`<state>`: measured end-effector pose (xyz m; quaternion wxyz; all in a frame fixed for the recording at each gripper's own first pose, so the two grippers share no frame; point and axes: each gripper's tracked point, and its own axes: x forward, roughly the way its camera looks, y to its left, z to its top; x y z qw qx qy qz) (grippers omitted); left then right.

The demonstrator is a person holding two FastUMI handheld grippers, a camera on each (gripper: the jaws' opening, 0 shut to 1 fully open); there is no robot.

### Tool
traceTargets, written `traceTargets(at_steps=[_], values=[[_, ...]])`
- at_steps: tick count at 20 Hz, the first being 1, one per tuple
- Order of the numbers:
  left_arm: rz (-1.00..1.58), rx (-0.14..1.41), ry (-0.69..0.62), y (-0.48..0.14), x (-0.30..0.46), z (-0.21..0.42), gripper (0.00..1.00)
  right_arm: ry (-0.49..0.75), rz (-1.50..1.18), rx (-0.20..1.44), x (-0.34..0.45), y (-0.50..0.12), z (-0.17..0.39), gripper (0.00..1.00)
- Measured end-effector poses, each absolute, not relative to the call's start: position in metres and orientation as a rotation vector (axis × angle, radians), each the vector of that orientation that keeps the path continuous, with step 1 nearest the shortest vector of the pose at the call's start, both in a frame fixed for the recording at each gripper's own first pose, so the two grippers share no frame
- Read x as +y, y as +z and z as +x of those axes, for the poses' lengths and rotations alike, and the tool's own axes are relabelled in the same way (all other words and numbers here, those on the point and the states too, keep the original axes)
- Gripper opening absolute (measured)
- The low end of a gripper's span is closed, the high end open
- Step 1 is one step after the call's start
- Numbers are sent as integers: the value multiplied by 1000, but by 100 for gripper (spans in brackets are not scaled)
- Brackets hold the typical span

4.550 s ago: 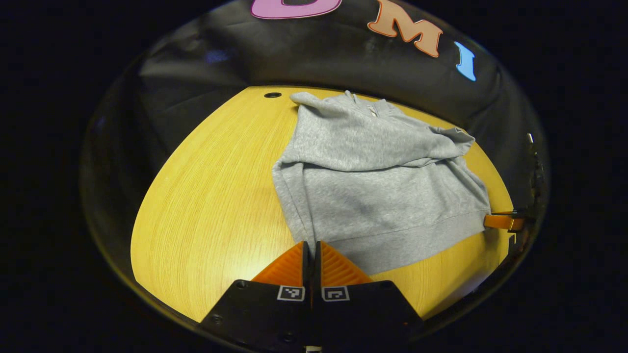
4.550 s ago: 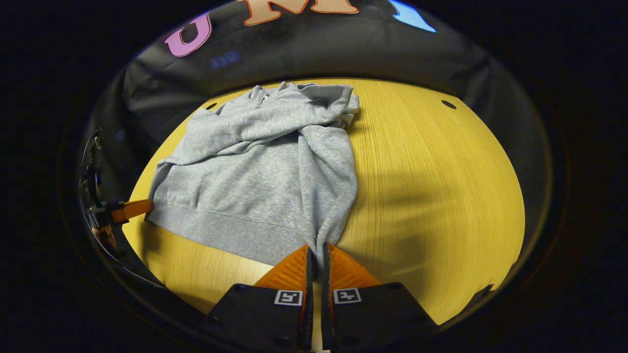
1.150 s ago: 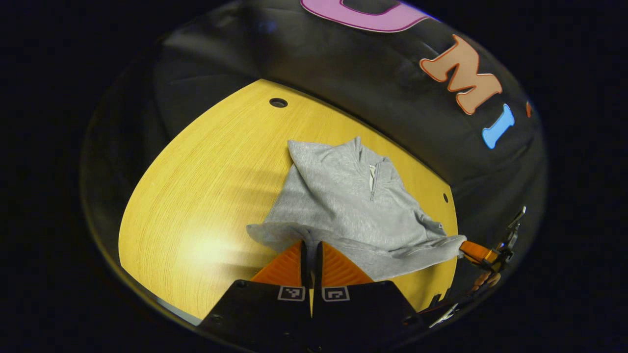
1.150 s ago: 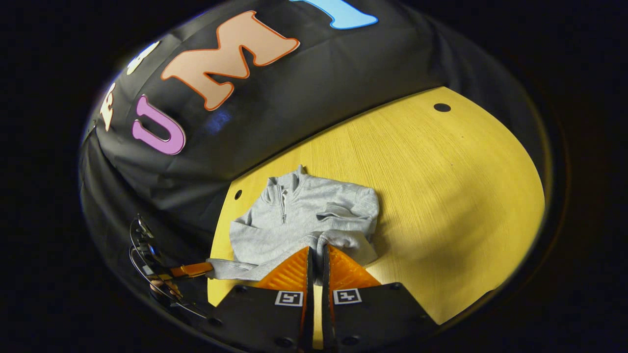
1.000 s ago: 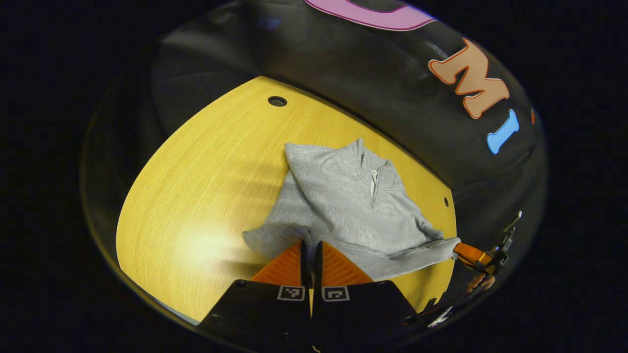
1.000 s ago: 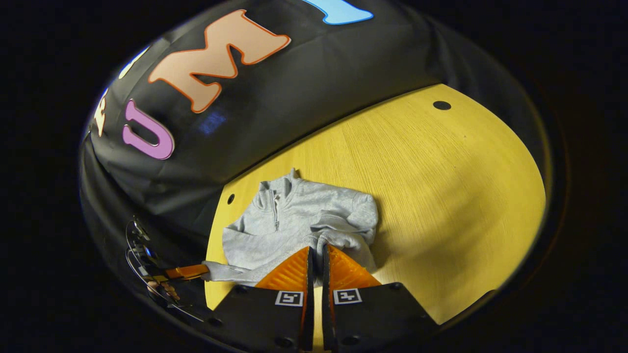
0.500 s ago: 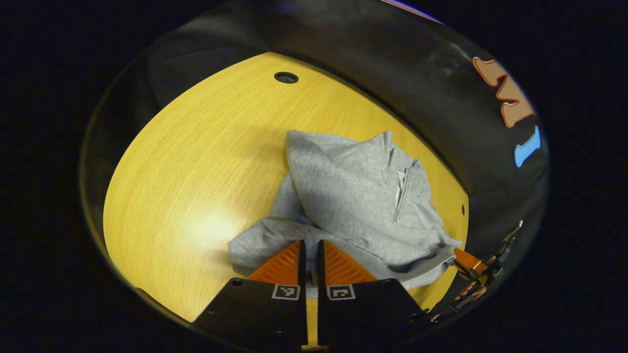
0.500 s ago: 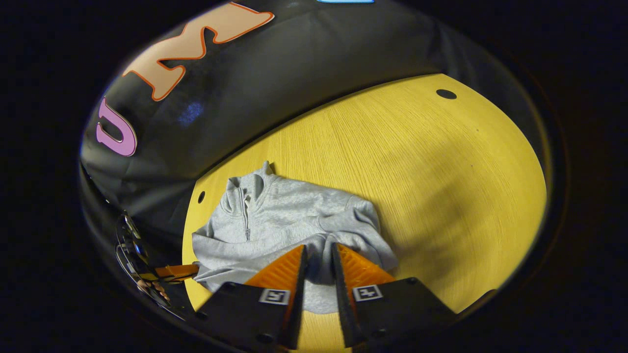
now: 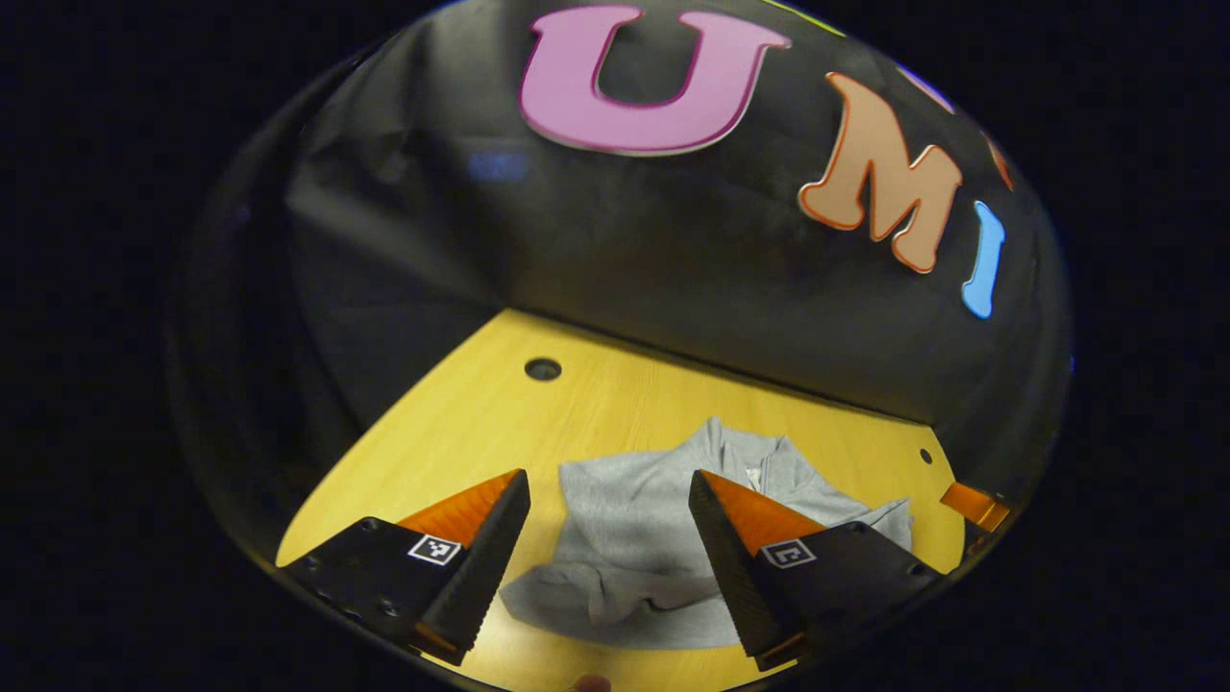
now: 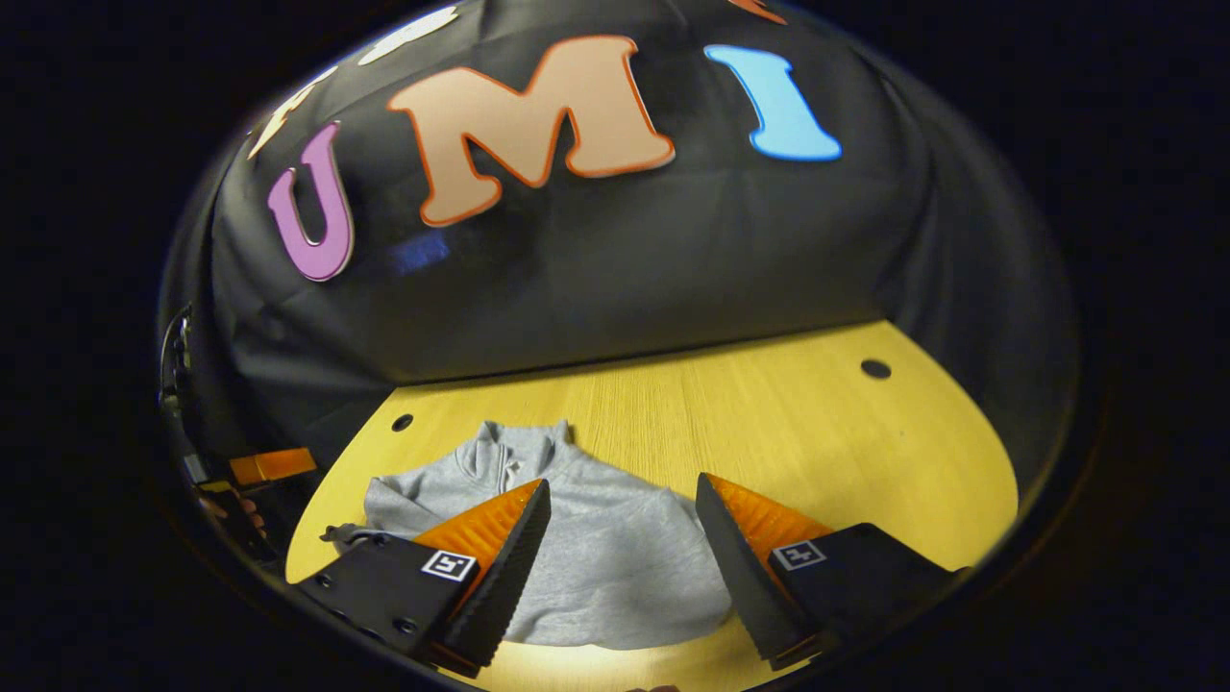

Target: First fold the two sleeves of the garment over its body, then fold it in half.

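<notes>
Both grippers released, left gripper (image 9: 607, 490) and right gripper (image 10: 623, 500) spread wide above sweatshirt (image 9: 634, 538)

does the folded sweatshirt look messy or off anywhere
Slightly. The grey sweatshirt lies folded on the yellow table, but its near edge in the left gripper view is bunched and wrinkled instead of flat, and the outline is uneven. Both tools, left and right, are open above it.
</notes>
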<state>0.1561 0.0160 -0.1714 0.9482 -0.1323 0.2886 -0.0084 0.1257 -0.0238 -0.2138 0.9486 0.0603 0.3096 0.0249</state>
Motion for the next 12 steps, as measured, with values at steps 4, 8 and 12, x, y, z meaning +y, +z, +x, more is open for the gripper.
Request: traceTargets(at_steps=[4, 8, 12], values=[[-78, 377, 4, -113, 17, 145, 96, 64, 3, 457, -20, -157, 105, 95], [-38, 260, 0, -81, 8, 134, 94, 54, -7, 340, -13, -116, 88, 96], [-29, 194, 10, -50, 9, 108, 97, 1, -2, 188, -17, -66, 75, 95]])
